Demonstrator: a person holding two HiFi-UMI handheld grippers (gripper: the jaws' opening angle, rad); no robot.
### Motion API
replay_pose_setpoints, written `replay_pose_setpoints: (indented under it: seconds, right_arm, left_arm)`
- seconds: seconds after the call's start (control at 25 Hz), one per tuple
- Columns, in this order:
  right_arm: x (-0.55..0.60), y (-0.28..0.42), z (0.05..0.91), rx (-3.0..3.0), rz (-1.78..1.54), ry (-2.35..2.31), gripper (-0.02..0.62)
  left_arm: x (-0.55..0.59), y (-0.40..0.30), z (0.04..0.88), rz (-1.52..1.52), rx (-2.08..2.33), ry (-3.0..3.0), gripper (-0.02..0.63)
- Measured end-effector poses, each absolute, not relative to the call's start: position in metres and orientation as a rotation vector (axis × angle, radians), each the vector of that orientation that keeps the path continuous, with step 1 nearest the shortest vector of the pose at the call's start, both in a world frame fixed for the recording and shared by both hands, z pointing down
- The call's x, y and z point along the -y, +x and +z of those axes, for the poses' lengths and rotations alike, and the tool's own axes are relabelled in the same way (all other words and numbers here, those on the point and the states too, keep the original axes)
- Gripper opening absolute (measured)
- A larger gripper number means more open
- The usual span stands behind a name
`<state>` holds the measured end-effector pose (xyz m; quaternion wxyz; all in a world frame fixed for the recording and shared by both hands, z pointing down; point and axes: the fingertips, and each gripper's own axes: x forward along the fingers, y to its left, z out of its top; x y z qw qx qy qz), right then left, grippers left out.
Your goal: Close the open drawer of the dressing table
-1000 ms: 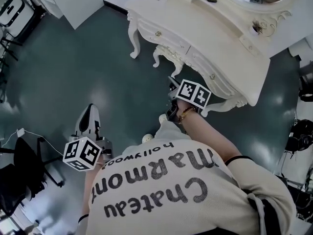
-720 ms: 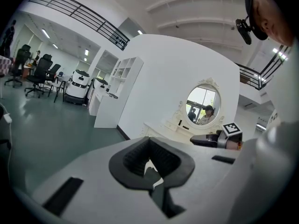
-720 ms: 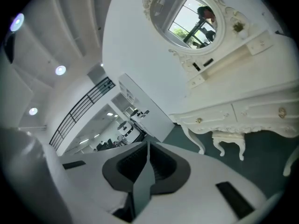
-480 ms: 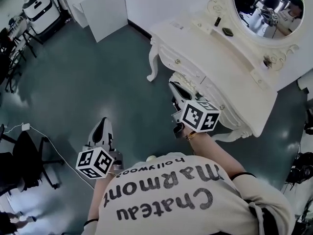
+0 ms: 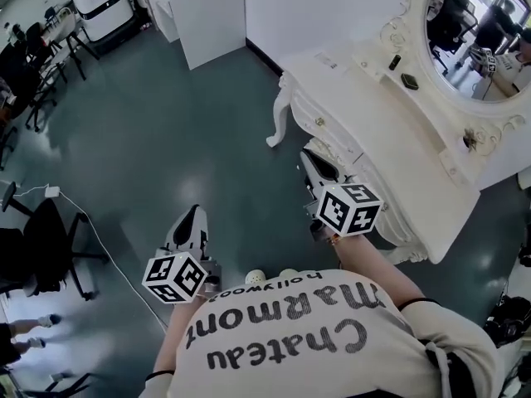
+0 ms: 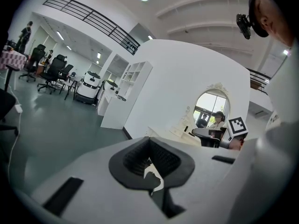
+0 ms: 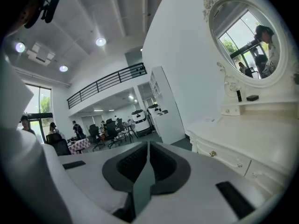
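The white carved dressing table (image 5: 373, 127) stands at the right in the head view, under an oval mirror (image 5: 473, 31). Its drawer fronts (image 7: 226, 158), with small round knobs (image 7: 212, 153), all look flush with the table's face. My right gripper (image 5: 312, 162) hovers just in front of the table's edge at drawer height. It touches nothing, and its jaws (image 7: 148, 148) are shut and empty. Over the floor to the left, well away from the table, my left gripper (image 5: 193, 214) is held with its pads together (image 6: 149, 146) and nothing between them.
A white cabinet (image 5: 207, 15) stands against the wall beyond the table's left end. Office chairs (image 5: 37, 251) and a cable (image 5: 91, 235) occupy the floor at far left. Small dark items (image 5: 409, 80) sit on the shelf under the mirror. The person's torso fills the bottom.
My right gripper has risen from low by the table's leg to drawer height and has rolled. The head view has lifted. My left gripper has hardly moved.
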<state>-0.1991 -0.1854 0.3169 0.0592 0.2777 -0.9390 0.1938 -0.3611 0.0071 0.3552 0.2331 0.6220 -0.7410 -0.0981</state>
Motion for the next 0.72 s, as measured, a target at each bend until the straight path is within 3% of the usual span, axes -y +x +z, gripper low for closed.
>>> replay_pose_setpoints:
  seconds: [0.72]
  right_arm:
    - [0.179,-0.188,0.321,2.821,0.493,0.801,0.040]
  left_arm:
    - [-0.021,-0.357,0.358,-0.283,2.053,1.650,0.006]
